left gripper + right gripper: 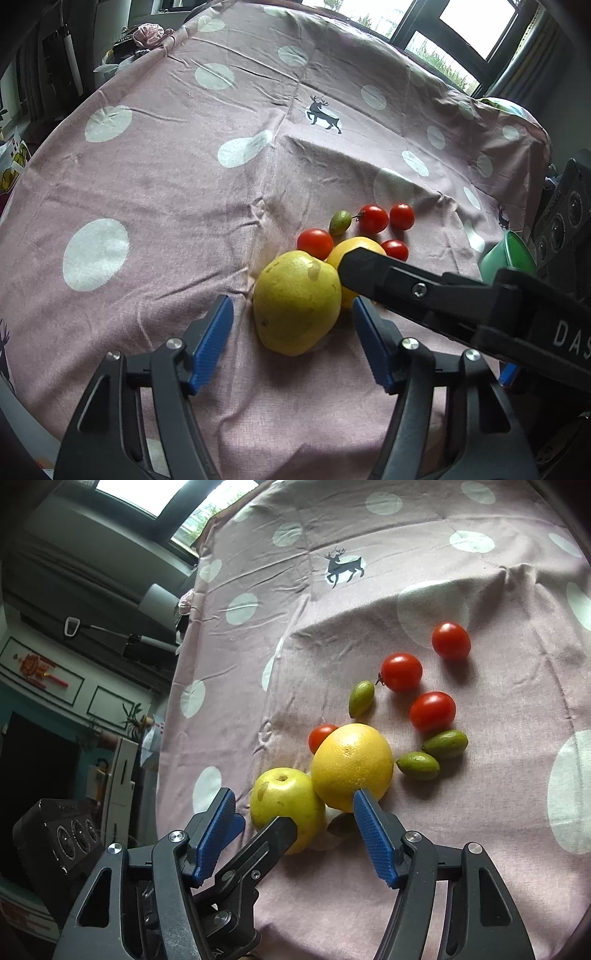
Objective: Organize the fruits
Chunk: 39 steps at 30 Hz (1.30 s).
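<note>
A home: polka-dot deer bedsheet [221, 184], windows [476, 26], wall decoration [37, 668]

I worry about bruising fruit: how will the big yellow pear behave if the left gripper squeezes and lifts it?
The pear looks round and smooth, so it may roll or slip between the left gripper pads. It leans against the orange, which could shift when it is lifted. It probably is heavy; brown spots hint at soft skin.

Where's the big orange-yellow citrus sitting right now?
In the right wrist view the citrus lies mid-cloth, touching the yellow pear on its left, cherry tomato just behind.
</note>
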Motion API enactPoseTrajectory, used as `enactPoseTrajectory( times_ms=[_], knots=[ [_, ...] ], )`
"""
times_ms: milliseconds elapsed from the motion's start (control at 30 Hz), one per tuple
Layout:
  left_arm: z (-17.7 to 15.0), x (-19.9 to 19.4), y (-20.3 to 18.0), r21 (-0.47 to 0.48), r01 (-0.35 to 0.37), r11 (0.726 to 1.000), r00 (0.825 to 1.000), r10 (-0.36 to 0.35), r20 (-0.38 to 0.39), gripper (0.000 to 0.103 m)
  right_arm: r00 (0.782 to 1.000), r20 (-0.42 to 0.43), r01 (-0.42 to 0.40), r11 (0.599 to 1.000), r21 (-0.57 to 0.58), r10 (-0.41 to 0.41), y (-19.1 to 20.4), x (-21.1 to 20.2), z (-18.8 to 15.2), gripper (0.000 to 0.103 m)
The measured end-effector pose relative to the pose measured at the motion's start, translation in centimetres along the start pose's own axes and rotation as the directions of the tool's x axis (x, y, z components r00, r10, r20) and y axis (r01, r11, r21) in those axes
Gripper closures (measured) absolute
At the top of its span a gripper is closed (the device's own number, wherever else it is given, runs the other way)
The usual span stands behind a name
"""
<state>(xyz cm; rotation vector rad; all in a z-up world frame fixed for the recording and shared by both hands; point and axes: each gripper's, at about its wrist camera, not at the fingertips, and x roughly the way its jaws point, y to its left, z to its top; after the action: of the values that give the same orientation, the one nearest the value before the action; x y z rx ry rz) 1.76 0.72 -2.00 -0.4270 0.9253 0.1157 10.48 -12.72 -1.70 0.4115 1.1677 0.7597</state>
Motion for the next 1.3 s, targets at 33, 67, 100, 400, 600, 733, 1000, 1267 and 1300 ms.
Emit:
enactPoseTrajectory(
  times_ms=[33,67,100,400,600,733,1000,1267,1300],
  knots=[
    [0.0,0.1,0.0,-0.002,-0.001,1.000,1.000,0.001,-0.004,0.037,1.000,-0.008,-0.001,1.000,0.001,0.001,0.0,0.0,0.0,0.034],
    [0.0,0.2,0.1,-0.003,-0.003,1.000,1.000,0.003,-0.006,0.037,1.000,-0.016,-0.004,1.000,0.004,0.004,-0.1,0.0,-0.1,0.034],
    [0.0,0.2,0.1,-0.005,-0.002,1.000,1.000,0.002,-0.009,0.037,1.000,-0.023,-0.009,1.000,0.008,0.009,-0.1,0.1,-0.1,0.034],
    [0.0,0.4,0.4,-0.009,0.003,1.000,1.000,-0.003,-0.018,0.037,0.999,-0.036,-0.002,0.999,-0.039,0.000,0.9,0.8,-0.3,0.034],
    [0.0,0.6,0.6,-0.017,0.009,1.000,1.000,-0.010,-0.024,0.037,0.999,-0.050,0.002,0.999,-0.044,-0.004,1.0,1.0,-0.3,0.040],
    [0.0,0.7,0.6,-0.012,-0.005,1.000,0.999,0.004,-0.032,0.039,0.997,-0.076,-0.020,0.999,-0.044,0.016,1.1,1.3,-0.4,0.051],
    [-0.1,0.7,0.8,-0.009,-0.007,1.000,0.999,0.007,-0.035,0.039,0.995,-0.094,-0.017,0.999,-0.034,0.014,1.2,2.2,-0.3,0.051],
    [-0.1,0.9,0.8,-0.009,-0.008,1.000,0.999,0.008,-0.038,0.039,0.996,-0.094,0.000,0.998,-0.057,-0.006,1.7,2.4,-0.4,0.051],
    [-0.1,1.0,0.8,-0.011,-0.009,1.000,0.999,0.008,-0.039,0.039,0.995,-0.095,0.002,0.998,-0.060,-0.007,1.7,2.4,-0.4,0.051]
  ],
)
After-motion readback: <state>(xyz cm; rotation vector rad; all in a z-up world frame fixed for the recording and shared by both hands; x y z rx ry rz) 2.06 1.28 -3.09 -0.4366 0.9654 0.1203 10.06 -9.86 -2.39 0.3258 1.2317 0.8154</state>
